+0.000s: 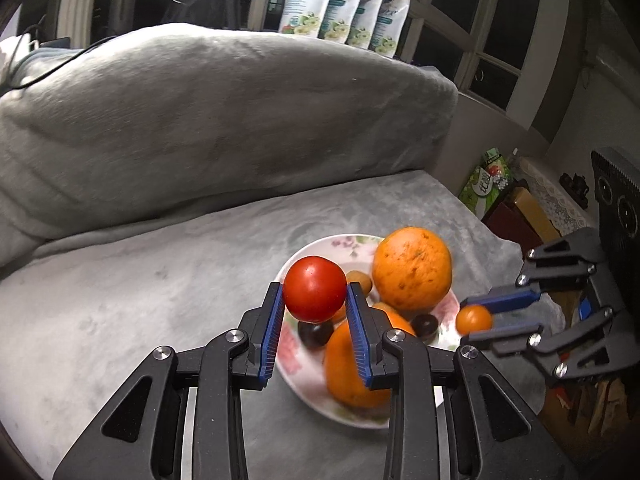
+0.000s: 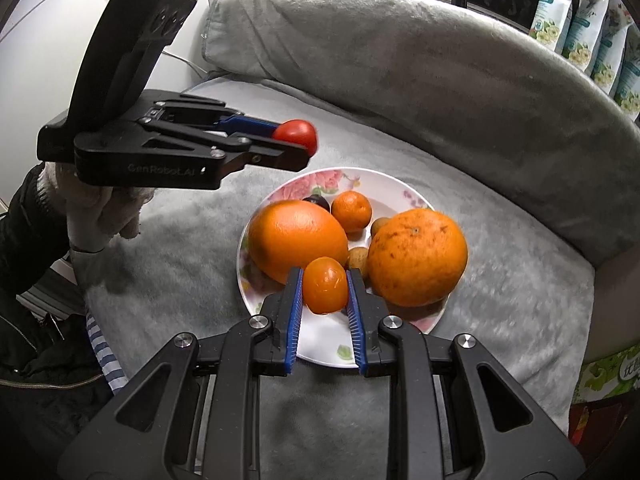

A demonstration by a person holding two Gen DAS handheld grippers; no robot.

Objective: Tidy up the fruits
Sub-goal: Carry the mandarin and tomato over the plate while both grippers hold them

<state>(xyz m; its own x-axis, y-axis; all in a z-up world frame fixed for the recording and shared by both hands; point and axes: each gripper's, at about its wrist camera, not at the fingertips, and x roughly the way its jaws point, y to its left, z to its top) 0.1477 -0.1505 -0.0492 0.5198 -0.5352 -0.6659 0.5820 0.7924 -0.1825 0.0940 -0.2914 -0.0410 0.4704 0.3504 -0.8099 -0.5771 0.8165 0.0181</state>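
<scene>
A floral white plate (image 1: 320,250) (image 2: 384,184) lies on a grey blanket. It holds two big oranges (image 1: 412,268) (image 2: 416,256), a second one (image 2: 296,236), a small mandarin (image 2: 352,210), dark plums (image 1: 425,325) and small brown fruits (image 2: 357,258). My left gripper (image 1: 315,294) (image 2: 298,140) is shut on a red tomato (image 1: 314,288) (image 2: 296,133), held above the plate's left side. My right gripper (image 2: 324,280) (image 1: 466,322) is shut on a small orange fruit (image 2: 325,285) (image 1: 474,319) above the plate's near edge.
A large grey cushion (image 1: 200,120) (image 2: 440,80) rises behind the plate. Printed bags (image 1: 348,4) stand on the sill behind it. Boxes and a green packet (image 1: 486,180) sit beyond the blanket's right edge. A gloved hand (image 2: 100,208) holds the left gripper.
</scene>
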